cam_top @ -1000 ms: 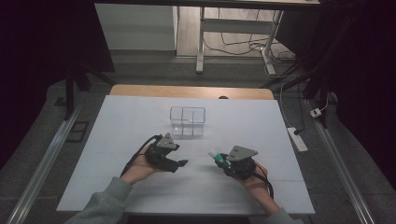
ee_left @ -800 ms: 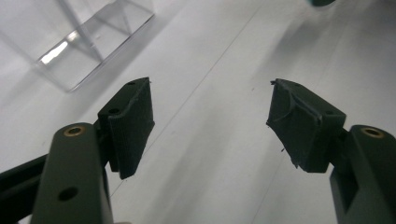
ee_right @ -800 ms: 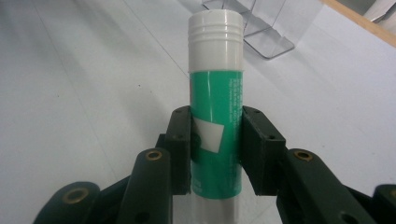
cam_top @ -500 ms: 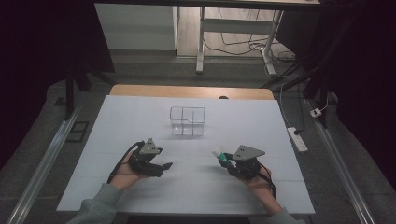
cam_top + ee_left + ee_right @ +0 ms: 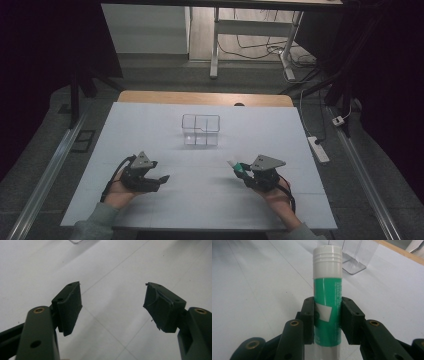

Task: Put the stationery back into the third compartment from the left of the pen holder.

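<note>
The right tool gripped a green, white-capped glue stick between its jaws, cap pointing toward the clear plastic divided box well ahead. The left tool stood open and empty over bare white tabletop, with free room between both tools and the near edge close behind them.

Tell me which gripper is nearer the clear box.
Right, narrowly. The right gripper, holding a glue stick, sits near-right of the clear box; the left gripper sits farther back, near-left.
</note>
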`<action>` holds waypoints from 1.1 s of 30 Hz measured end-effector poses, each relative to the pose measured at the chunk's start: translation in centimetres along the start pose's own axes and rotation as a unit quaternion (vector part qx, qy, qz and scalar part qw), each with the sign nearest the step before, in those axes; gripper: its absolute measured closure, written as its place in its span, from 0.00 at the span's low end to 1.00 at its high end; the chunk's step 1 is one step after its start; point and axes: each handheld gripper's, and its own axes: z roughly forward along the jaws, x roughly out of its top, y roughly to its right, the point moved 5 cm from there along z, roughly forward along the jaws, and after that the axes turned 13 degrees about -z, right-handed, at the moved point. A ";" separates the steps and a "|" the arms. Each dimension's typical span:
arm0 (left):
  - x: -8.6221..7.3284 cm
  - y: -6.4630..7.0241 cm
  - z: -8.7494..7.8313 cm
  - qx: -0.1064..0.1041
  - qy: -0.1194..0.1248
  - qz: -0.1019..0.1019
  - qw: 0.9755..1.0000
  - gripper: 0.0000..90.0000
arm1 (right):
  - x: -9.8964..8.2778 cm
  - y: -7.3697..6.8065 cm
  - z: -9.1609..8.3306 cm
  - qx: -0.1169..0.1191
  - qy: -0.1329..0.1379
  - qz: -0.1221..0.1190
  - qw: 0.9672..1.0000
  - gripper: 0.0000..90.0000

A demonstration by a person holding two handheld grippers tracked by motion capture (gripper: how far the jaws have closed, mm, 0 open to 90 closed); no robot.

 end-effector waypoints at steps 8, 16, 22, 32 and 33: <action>-1.0 -0.6 -0.6 0.006 -0.002 -0.009 1.000 0.33 | 0.4 0.3 0.1 0.001 0.019 0.016 1.000 0.73; -1.6 -1.3 -1.5 0.013 0.008 -0.020 1.000 0.33 | 0.6 0.7 0.1 -0.009 0.032 0.025 0.999 0.73; -1.8 -1.6 -1.6 0.015 0.008 -0.025 1.000 0.32 | 1.7 1.2 0.2 -0.023 0.050 0.035 0.998 0.73; -1.9 -1.8 -1.4 0.011 0.005 -0.027 1.000 0.32 | 3.3 3.0 1.3 -0.034 0.077 0.058 0.995 0.73; -1.9 -1.8 -1.4 0.011 0.005 -0.027 1.000 0.32 | 3.7 3.3 1.6 -0.034 0.077 0.058 0.995 0.73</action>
